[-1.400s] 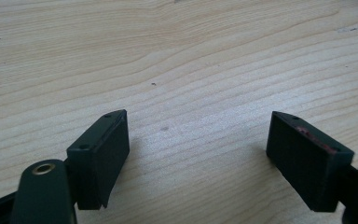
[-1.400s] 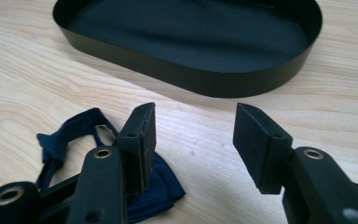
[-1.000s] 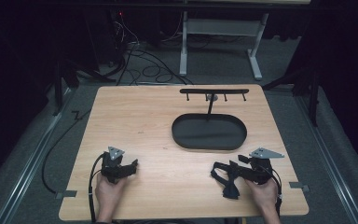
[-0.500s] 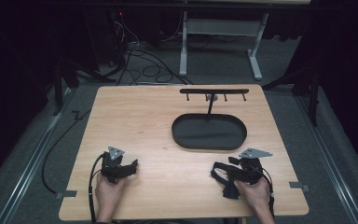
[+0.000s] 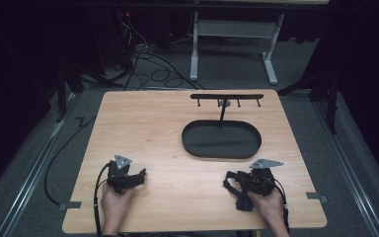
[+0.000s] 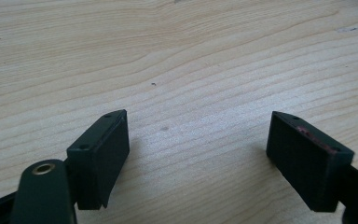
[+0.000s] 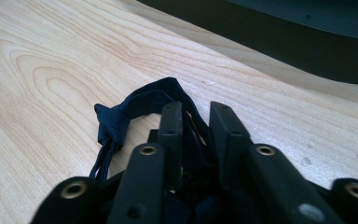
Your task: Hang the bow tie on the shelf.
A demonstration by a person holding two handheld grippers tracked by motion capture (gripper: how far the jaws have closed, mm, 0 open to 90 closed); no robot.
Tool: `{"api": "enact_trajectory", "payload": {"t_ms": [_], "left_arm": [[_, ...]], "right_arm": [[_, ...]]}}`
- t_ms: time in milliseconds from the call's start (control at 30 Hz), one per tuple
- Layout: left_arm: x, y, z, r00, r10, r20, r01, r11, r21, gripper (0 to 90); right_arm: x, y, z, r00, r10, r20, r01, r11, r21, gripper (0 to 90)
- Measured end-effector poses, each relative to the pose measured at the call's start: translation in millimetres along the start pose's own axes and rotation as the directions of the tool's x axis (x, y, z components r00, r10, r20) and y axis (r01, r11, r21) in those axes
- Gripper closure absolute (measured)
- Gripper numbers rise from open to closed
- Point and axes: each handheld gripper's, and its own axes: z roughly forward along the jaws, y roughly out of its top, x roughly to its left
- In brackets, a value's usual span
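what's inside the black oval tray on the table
The black oval tray looks empty apart from the thin post of the hook rack rising from its far edge. Nothing else is visible in it.

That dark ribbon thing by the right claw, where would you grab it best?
The right gripper already pinches the dark fabric strap. For the open left gripper, I'd take the knotted bend, coming in low from the person's left: it bunches thick there and the loop lifts slightly off the table.

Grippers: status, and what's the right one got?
Left gripper open, empty, low over table. Right gripper shut on dark strap, near table's front edge. Black tray and hook rack beyond; nothing between.
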Motion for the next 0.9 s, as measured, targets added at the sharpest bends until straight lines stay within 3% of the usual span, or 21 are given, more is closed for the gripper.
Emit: {"api": "enact_trajectory", "payload": {"t_ms": [300,900], "left_arm": [[0.0,0.0,0.0,1.0000,0.000,0.000,0.000,1.0000,0.000,21.6],[0.0,0.0,0.0,1.0000,0.001,0.000,-0.001,1.0000,0.000,21.5]], "right_arm": [[-0.5,-1.1,-5.0,0.9999,-0.008,-0.010,0.007,1.000,-0.028,88.5],[-6.0,10.1,-28.3,0.9996,-0.021,0.017,0.022,0.994,-0.105,89.8]]}}
